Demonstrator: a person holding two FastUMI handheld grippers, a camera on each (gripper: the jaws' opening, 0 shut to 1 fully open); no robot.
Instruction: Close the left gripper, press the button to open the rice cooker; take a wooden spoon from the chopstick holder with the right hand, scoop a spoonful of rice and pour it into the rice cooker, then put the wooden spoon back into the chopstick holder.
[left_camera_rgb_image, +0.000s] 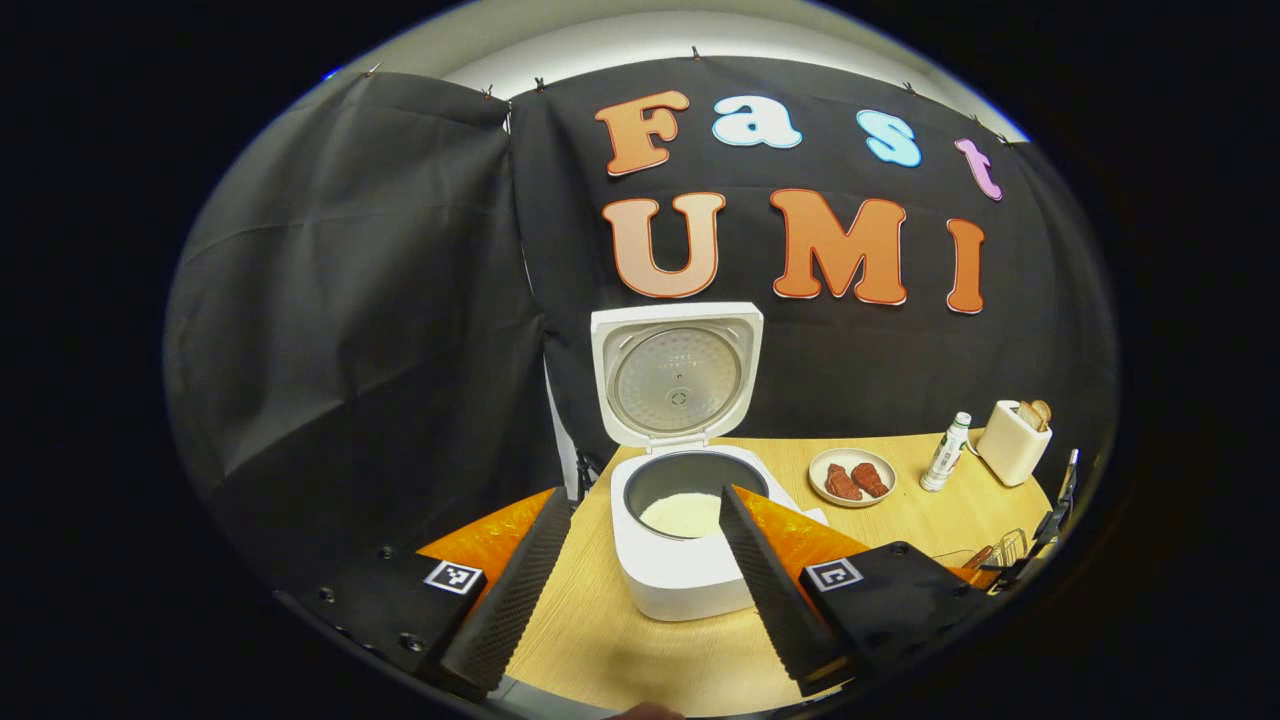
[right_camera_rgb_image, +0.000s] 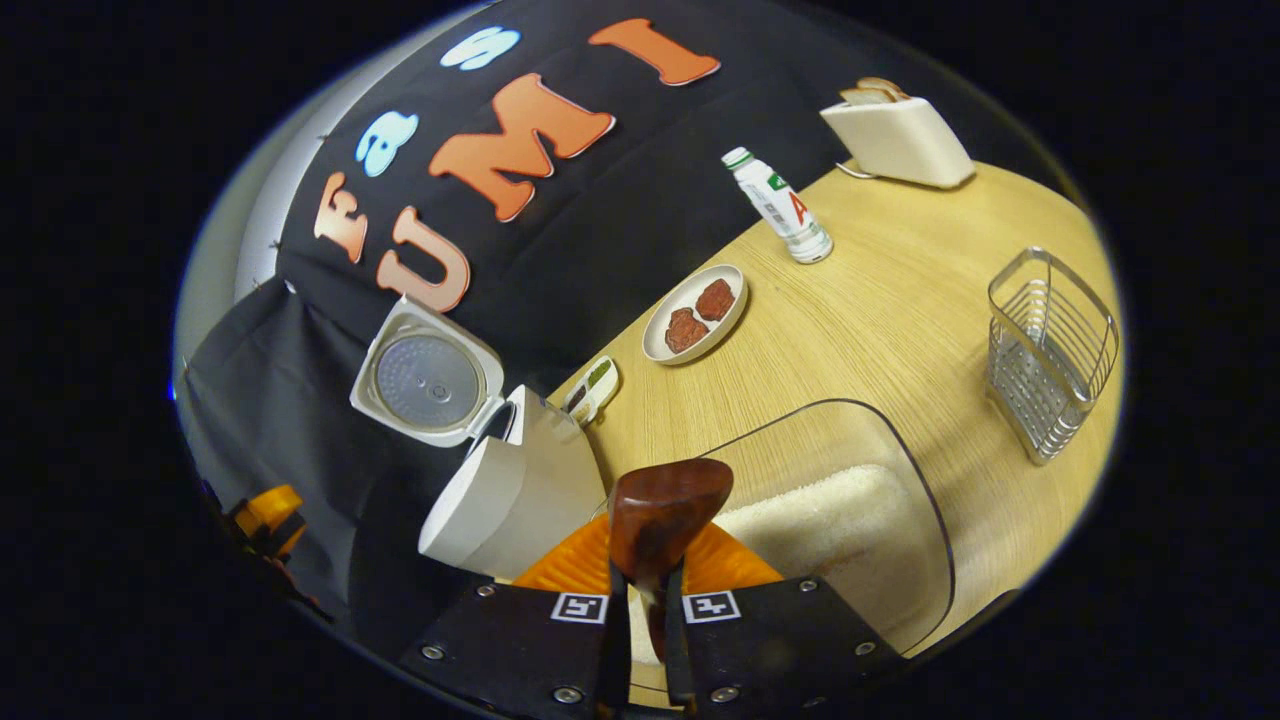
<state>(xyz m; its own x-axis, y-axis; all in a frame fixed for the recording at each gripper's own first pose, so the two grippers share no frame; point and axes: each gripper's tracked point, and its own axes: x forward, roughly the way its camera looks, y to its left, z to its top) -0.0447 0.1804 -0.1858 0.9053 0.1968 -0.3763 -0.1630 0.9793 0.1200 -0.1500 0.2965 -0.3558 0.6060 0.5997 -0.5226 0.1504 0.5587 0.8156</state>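
Booth: black cloth hung all round the back, pale wooden table (left_camera_rgb_image: 930, 510) underneath everything.

Rice cooker (left_camera_rgb_image: 680, 560): white, sitting on the table right ahead of my left gripper, lid (left_camera_rgb_image: 677, 373) flipped up and standing upright at the back. Dark inner pot is exposed, with a layer of white rice (left_camera_rgb_image: 683, 514) in the bottom.

Left gripper (left_camera_rgb_image: 640, 560): fingers spread wide, nothing between them, just hanging in front of the cooker. Cooker sits pretty much in the gap as I look along it.

Right gripper (right_camera_rgb_image: 640, 610): clamped on the wooden spoon (right_camera_rgb_image: 662, 520), both fingers pinching the handle. Dark brown bowl of the spoon sticks out past the tips, and I can't tell if there's any rice in it from this angle.

Rice container (right_camera_rgb_image: 850, 500): clear, rounded corners, white rice piled inside, just beyond the spoon and beside the cooker.

Chopstick holder (right_camera_rgb_image: 1050, 355): wire basket, off on the right side in the right gripper view, well apart from the spoon.

Other stuff: plate (left_camera_rgb_image: 852, 477) with two reddish-brown pieces of food, a white bottle (left_camera_rgb_image: 946, 452) near it, and a cream toaster (left_camera_rgb_image: 1013, 442) with bread slices poking out, all toward the back of the table.
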